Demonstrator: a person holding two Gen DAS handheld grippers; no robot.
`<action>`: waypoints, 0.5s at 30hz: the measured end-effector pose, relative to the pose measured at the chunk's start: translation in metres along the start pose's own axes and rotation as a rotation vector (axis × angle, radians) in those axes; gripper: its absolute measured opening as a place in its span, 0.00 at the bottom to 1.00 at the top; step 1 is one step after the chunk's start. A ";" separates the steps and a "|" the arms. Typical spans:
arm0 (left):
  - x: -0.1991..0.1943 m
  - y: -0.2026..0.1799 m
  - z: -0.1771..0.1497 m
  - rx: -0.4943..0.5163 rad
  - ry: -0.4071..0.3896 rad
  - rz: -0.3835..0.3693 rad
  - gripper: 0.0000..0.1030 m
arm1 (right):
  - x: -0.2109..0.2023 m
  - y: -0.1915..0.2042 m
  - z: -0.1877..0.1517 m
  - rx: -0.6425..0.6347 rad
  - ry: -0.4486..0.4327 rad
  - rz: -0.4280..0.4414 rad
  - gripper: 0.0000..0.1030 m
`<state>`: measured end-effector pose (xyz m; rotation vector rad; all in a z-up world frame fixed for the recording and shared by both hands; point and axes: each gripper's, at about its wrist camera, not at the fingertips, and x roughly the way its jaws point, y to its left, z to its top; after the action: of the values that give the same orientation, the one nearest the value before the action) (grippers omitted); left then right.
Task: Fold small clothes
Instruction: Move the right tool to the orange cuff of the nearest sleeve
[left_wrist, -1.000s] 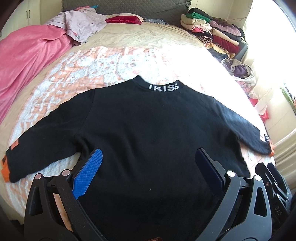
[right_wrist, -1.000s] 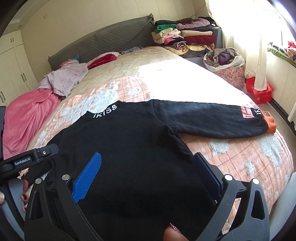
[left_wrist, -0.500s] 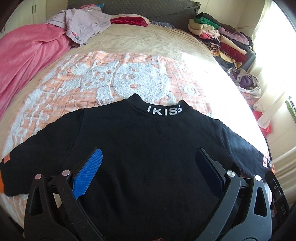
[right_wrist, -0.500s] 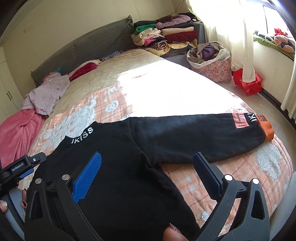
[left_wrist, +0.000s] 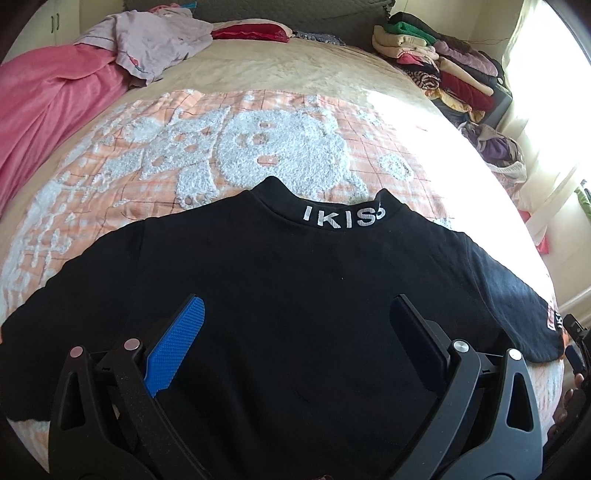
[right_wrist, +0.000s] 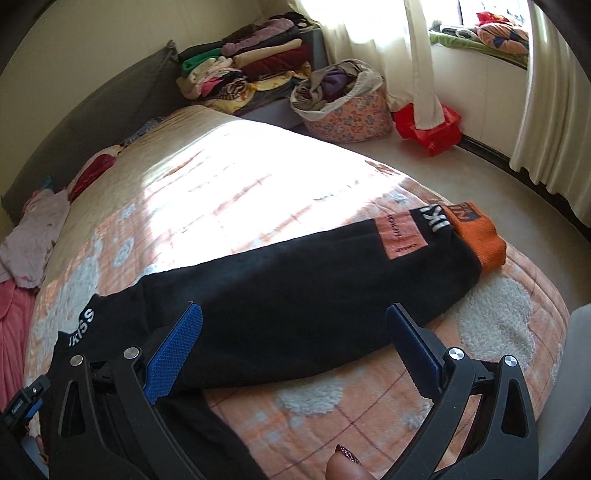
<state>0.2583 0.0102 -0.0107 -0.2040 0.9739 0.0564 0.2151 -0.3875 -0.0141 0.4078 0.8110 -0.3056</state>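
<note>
A small black sweatshirt (left_wrist: 295, 280) lies flat on the bed, its collar with white "IKISS" lettering (left_wrist: 343, 218) pointing away from me and both sleeves spread. My left gripper (left_wrist: 299, 310) hovers open over the middle of its body, holding nothing. In the right wrist view the right sleeve (right_wrist: 295, 280) stretches across the blanket to an orange cuff (right_wrist: 480, 240) with a pink patch. My right gripper (right_wrist: 295, 325) stands open above that sleeve near the armpit, nothing between its fingers.
The bed carries an orange-and-white fleece blanket (left_wrist: 258, 147). A pink cover (left_wrist: 48, 110) and a lilac garment (left_wrist: 155, 40) lie at the far left. Stacked folded clothes (right_wrist: 243, 70), a floral basket (right_wrist: 343, 107) and a red box (right_wrist: 428, 125) stand beside the curtained window.
Both grippers have moved: the left view now sits lower and closer over the sweatshirt body, and the right gripper has swung rightwards towards the right sleeve. Both stay open.
</note>
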 end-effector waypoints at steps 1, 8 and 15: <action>0.001 0.001 0.000 0.003 0.000 0.001 0.92 | 0.003 -0.008 0.000 0.019 0.003 -0.014 0.96; 0.007 0.007 -0.003 0.009 0.001 -0.017 0.92 | 0.019 -0.050 -0.010 0.120 0.056 -0.061 0.96; 0.016 0.004 -0.007 0.029 0.017 -0.046 0.92 | 0.036 -0.093 -0.008 0.231 0.089 -0.068 0.96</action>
<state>0.2617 0.0122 -0.0284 -0.2005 0.9855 -0.0019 0.1953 -0.4691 -0.0680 0.6144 0.8813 -0.4491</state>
